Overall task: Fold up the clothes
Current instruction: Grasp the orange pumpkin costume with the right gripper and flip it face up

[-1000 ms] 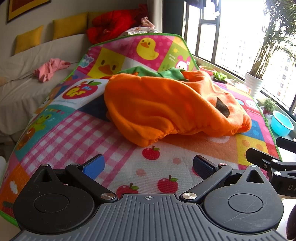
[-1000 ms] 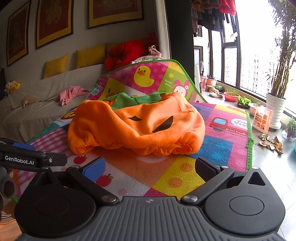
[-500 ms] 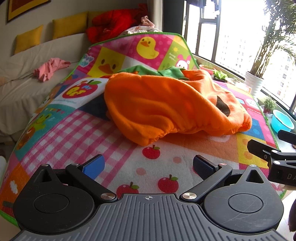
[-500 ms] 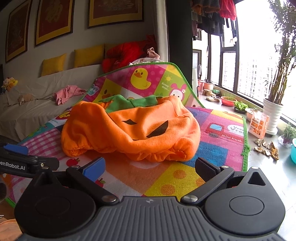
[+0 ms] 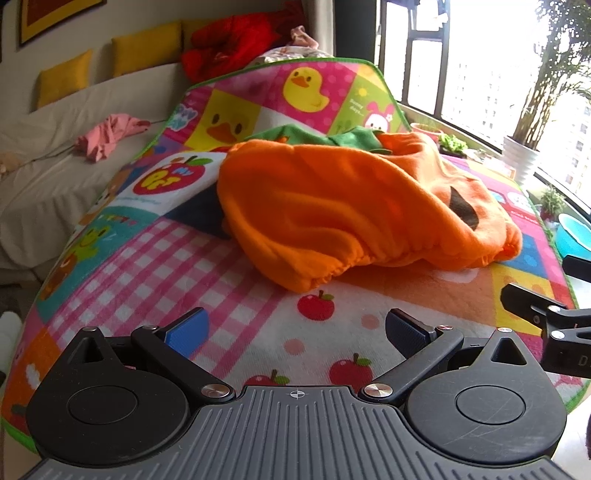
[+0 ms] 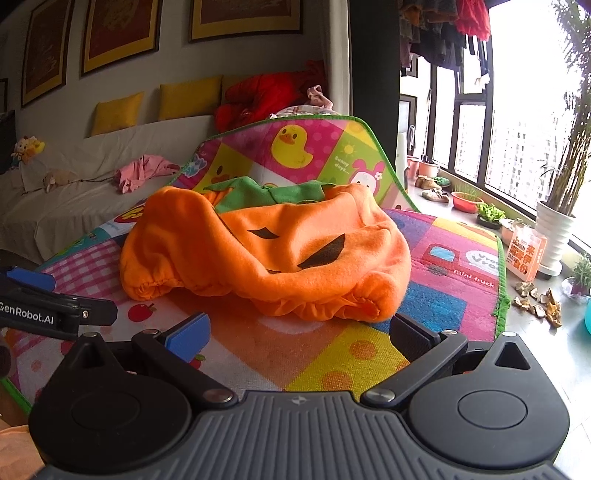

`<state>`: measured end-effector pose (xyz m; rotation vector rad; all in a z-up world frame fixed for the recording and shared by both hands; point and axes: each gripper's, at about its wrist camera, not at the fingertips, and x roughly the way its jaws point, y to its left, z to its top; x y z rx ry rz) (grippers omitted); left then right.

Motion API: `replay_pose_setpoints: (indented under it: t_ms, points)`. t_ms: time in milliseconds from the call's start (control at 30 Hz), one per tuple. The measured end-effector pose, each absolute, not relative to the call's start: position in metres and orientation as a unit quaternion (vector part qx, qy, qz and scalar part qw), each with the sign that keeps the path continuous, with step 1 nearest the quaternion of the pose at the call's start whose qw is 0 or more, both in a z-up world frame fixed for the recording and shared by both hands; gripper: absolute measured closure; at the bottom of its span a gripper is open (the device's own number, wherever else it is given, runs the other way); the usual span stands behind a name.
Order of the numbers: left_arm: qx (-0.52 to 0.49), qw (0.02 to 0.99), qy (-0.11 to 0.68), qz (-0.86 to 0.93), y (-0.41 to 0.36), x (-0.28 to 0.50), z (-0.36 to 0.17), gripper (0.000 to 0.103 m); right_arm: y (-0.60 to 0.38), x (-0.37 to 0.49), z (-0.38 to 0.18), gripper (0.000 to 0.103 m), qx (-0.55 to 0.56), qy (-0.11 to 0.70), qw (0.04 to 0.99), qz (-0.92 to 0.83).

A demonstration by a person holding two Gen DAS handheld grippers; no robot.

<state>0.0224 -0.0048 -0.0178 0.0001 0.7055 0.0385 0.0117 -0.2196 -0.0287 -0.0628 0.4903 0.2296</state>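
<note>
Both my claws, left claw [image 5: 295,328] and right claw [image 6: 299,332], gape empty. Orange pumpkin costume [image 6: 273,254] lies crumpled mid-mat [image 5: 155,266]; soft, light fleece, probably best pinched at gathered hem.

A home living room — sofa [image 6: 74,192] with yellow cushions [image 6: 118,110], framed pictures [image 6: 118,33], children's play mat [image 6: 443,295].

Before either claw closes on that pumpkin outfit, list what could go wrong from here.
1. The puffy orange fleece pumpkin costume lies crumpled with gathered elastic hems, so a pinch may catch several layers and fold crooked.
2. The colourful cartoon play mat lies directly beneath; the open left claw or right claw could grab it too.
3. The green leaf collar is bunched behind, likely folding unevenly.
</note>
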Motion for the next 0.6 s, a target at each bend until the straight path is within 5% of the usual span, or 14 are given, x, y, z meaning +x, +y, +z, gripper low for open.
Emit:
replay_pose_setpoints:
  t_ms: [400,600]
  points:
    - [0.057,0.936,0.348,0.027,-0.01,0.051,-0.032,0.0,-0.226,0.028,-0.04,0.0,-0.077,0.243,0.961,0.107]
    - [0.133,0.931,0.338,0.044,0.0,0.096,-0.045,0.0,-0.209,0.073,-0.061,0.0,-0.237,0.237,0.94,0.069]
